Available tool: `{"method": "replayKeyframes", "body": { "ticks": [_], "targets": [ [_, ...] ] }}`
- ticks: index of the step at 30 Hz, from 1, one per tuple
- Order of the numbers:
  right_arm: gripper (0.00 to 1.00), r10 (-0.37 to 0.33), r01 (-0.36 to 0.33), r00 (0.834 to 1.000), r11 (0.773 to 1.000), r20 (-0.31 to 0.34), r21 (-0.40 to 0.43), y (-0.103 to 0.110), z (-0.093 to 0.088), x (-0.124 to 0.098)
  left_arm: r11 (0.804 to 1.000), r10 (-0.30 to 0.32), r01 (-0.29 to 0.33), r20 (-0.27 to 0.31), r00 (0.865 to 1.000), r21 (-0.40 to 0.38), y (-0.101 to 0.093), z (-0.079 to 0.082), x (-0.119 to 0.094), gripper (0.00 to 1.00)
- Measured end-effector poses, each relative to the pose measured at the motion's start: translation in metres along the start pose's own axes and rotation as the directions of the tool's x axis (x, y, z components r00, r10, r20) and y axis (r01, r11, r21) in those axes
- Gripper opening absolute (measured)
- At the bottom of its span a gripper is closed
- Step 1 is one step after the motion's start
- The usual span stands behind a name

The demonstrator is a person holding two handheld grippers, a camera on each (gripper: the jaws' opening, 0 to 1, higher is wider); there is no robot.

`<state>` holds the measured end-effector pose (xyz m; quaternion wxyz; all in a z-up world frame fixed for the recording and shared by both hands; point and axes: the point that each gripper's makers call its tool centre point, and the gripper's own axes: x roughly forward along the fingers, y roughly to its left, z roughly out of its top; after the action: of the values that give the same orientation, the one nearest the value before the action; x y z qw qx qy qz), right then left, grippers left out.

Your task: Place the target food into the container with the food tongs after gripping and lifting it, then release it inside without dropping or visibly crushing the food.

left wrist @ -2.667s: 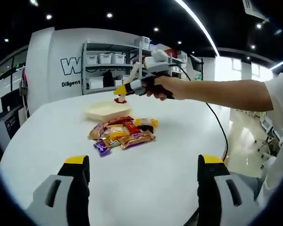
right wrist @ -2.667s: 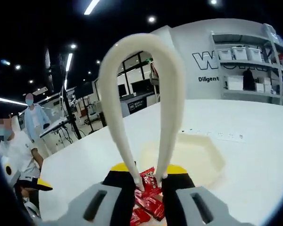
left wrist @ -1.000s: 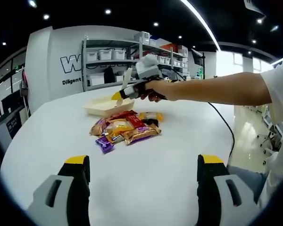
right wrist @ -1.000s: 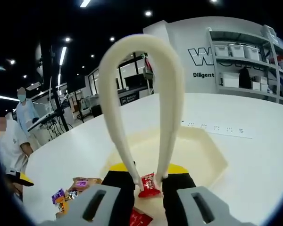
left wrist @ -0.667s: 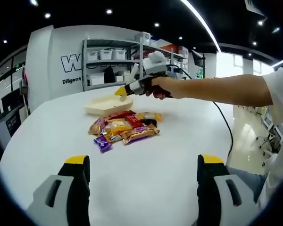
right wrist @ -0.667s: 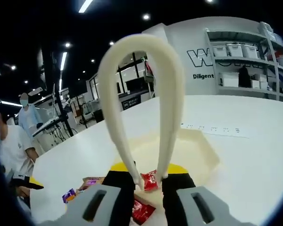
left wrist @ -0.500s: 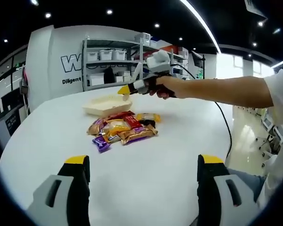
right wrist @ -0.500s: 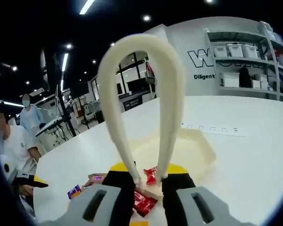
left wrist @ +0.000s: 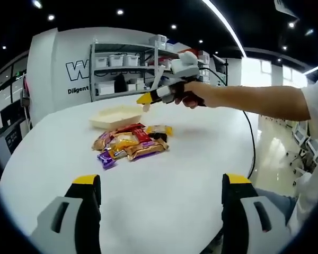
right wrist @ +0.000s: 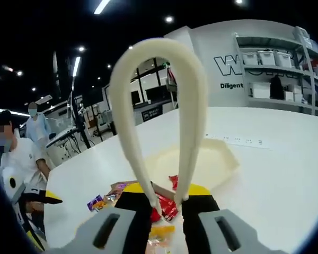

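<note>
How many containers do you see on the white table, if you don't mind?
1: a cream tray, beyond the snack pile in the left gripper view and behind the tongs in the right gripper view.

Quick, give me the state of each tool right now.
Left tool: open, holding nothing, above the white table.
Right tool: shut on the cream food tongs; whether the tong tips hold a snack cannot be told.

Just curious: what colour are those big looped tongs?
Cream white; the tongs show best in the right gripper view.
</note>
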<state>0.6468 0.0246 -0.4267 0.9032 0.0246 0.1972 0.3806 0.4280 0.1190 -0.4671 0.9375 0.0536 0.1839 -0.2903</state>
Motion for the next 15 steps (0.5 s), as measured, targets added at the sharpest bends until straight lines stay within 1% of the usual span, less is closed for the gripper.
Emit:
{"method": "replayKeyframes", "body": {
  "ticks": [6, 15],
  "targets": [
    [0.14, 0.008, -0.008, 1.000, 1.000, -0.009, 0.000, 0.009, -0.009, -0.011, 1.000, 0.007, -0.007, -0.006, 1.000, 0.004, -0.001, 0.000, -0.003, 0.93],
    [0.14, 0.011, -0.011, 1.000, 1.000, -0.021, -0.003, 0.012, -0.018, -0.022, 1.000, -0.001, 0.001, -0.008, 1.000, 0.011, -0.009, 0.001, -0.005, 0.92]
  ]
}}
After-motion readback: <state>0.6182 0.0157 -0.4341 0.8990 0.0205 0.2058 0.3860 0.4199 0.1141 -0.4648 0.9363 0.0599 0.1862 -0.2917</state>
